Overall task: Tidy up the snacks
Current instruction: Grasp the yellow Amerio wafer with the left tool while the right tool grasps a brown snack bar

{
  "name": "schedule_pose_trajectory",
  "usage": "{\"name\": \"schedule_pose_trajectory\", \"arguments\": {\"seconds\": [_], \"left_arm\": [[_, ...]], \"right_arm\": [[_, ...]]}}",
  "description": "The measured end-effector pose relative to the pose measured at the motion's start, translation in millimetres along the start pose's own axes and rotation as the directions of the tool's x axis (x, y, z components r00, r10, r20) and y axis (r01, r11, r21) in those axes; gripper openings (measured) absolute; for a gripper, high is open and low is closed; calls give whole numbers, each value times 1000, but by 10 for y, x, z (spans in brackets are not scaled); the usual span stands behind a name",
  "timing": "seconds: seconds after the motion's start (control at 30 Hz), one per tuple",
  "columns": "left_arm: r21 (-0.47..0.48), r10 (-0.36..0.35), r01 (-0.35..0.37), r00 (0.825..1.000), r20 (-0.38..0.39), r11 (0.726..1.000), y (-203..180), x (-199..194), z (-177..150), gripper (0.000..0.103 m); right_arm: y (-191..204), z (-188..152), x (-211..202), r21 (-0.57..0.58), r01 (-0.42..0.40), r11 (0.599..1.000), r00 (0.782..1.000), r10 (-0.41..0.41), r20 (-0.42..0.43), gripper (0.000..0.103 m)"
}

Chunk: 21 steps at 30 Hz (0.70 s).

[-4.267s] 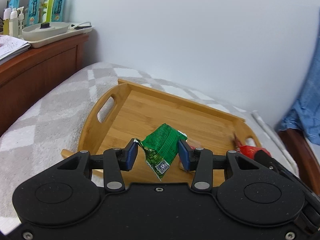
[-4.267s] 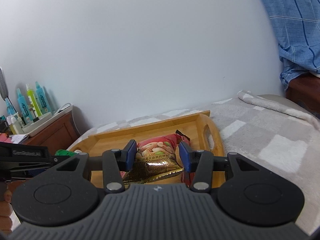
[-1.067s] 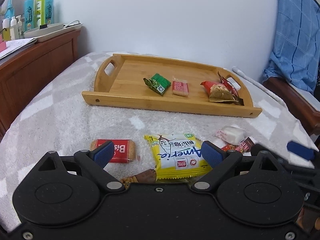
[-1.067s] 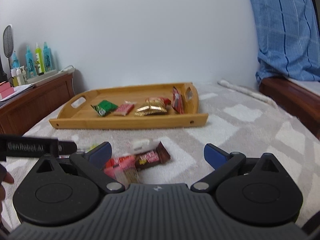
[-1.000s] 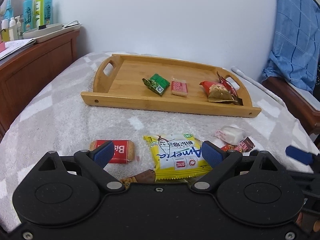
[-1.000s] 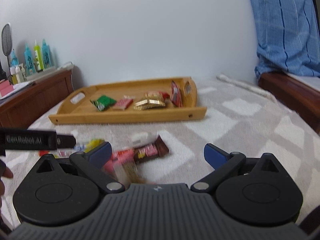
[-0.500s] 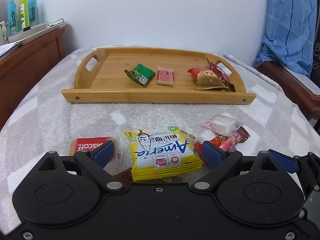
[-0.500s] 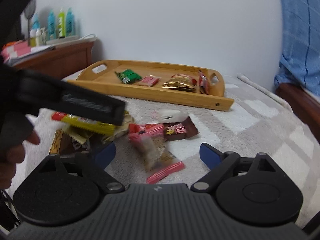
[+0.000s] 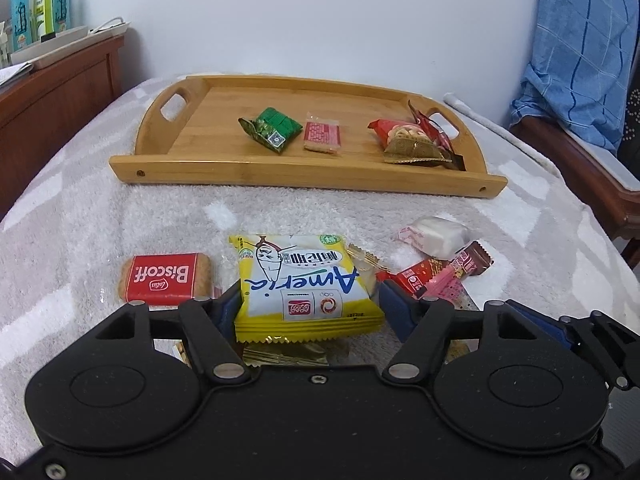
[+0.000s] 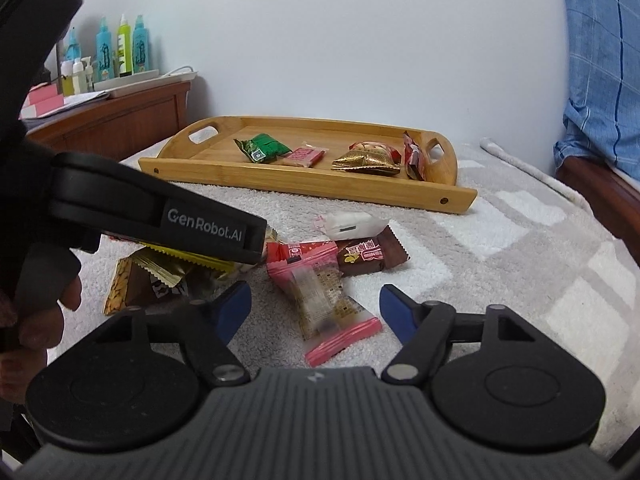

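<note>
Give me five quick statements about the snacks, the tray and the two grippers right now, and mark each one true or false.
1. The yellow snack packet lies between the left gripper's fingers. True.
2. The wooden tray holds no snacks. False: several lie in it, among them a green packet and a small red packet.
3. The right gripper is shut on a pink-edged snack packet. False: its jaws stand wide open, with the packet lying on the blanket between them.
4. The Biscoff biscuit lies on the blanket, outside the tray. True.
5. The brown snack bar is inside the tray. False: it lies on the blanket in front of it.
</note>
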<state>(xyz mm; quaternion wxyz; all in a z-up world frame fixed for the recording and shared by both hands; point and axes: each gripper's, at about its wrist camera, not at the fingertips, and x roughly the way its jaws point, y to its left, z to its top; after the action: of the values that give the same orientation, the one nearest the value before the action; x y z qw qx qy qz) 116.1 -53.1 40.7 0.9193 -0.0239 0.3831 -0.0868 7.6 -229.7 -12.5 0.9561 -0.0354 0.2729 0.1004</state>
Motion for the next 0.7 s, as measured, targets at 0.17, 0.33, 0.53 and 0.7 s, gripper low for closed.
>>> {"name": "schedule_pose_trajectory", "arguments": {"seconds": [0.17,0.33,0.53,0.7], "left_arm": [[14,8,-8,1000,15,1000,-10,-49,-17,67],[20,8,-9,999,32,1000,-15,-108,-14,67],[35,2,-4,999,51,999,-36,-184,18,67],[48,-3,-1,998,68,999,-51,-247,46,67]], "right_arm": [[-39,5,4,27,-7,1000,1000,7,-5,63],[-81,12,-14,57,1,998,1000,-1,4,39],[-178,34,-39,125,-19,992,1000,16,21,30],[-231,46,-58,164,-23,986,999,18,31,25]]}}
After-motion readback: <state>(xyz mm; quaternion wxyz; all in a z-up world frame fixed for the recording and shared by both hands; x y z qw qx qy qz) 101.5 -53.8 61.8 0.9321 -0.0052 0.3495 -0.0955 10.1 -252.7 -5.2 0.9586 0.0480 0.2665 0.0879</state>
